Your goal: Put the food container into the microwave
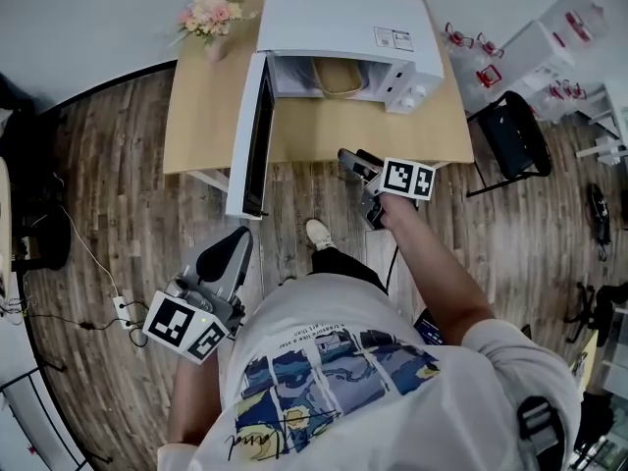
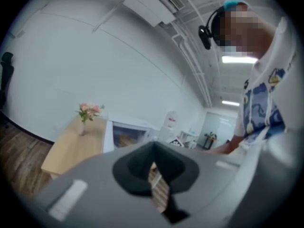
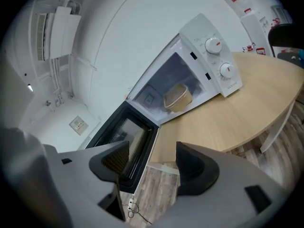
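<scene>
**Food container [image 1: 339, 78] inside the microwave [image 1: 343, 23], door [image 1: 250, 135] swung wide**

At the far left, the left tool [image 1: 235, 241] is held low beside the person's hip, over the wooden floor [image 1: 118, 194] and well apart from the counter [image 1: 201, 116]. Its jaws are pressed together with nothing between them (its own view shows only a thin strip of floor past the pads). A white power strip [image 1: 123, 309] and its cable lie on the floor near it.

On the counter's back left corner stands a small vase of pink flowers [image 1: 211, 16], clear of the microwave. The door is hinged on the microwave's left side. It stands fully open, reaches past the counter's front edge and hangs over the floor, so the bare counter to its left is cut off from the cavity mouth.

The food container, a tan oval tub, rests inside the cavity, set back from the opening's front lip. In front of the cavity the counter is bare up to its front edge.

The right tool [image 1: 355, 160] hovers just off that front edge, right of the door. Its jaws are spread and empty, with floor and the door's lower corner showing between them.

Further right, a black chair [image 1: 515, 135] stands on the floor beside the counter's right end.
</scene>
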### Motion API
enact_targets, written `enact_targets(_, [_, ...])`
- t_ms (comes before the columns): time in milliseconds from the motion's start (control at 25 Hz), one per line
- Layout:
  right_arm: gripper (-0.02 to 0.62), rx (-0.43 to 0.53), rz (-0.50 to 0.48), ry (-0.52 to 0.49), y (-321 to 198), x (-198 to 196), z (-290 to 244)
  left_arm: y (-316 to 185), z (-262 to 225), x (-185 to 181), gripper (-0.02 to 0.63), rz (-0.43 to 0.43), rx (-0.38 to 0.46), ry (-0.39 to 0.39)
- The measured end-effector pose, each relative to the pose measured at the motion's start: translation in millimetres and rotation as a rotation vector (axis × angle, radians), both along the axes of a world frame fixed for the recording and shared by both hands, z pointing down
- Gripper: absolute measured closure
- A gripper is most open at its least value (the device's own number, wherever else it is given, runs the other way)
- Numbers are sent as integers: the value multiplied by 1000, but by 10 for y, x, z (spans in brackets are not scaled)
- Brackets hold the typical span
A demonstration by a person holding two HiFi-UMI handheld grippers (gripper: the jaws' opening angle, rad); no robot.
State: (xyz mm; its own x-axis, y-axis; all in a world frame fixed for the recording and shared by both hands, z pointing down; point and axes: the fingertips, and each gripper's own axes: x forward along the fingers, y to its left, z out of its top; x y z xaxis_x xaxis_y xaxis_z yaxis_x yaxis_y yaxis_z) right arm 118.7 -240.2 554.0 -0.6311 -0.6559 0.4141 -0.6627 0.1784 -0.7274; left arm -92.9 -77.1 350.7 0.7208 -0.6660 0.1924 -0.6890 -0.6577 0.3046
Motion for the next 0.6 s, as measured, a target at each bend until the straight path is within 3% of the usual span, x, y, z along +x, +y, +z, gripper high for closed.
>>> enact_targets(80, [295,25,-10,17,264,-14,-92,127,43,1,598,26,-3,6])
enact_targets(160, [474,62,-15,51,534,-6,-197,264,86,13,598,56,-5,16])
enact_targets(280, [553,123,-47,108,953,-46,-359,485,153,32,598,97,-7,22])
enact_targets(400, [586,176,-108,147,1401,-175,-540,695,235,58,598,137,-8,19])
enact_targets(600, [588,227,-214,216,2093,-365,-698,1021,367,80,600,191,-14,7])
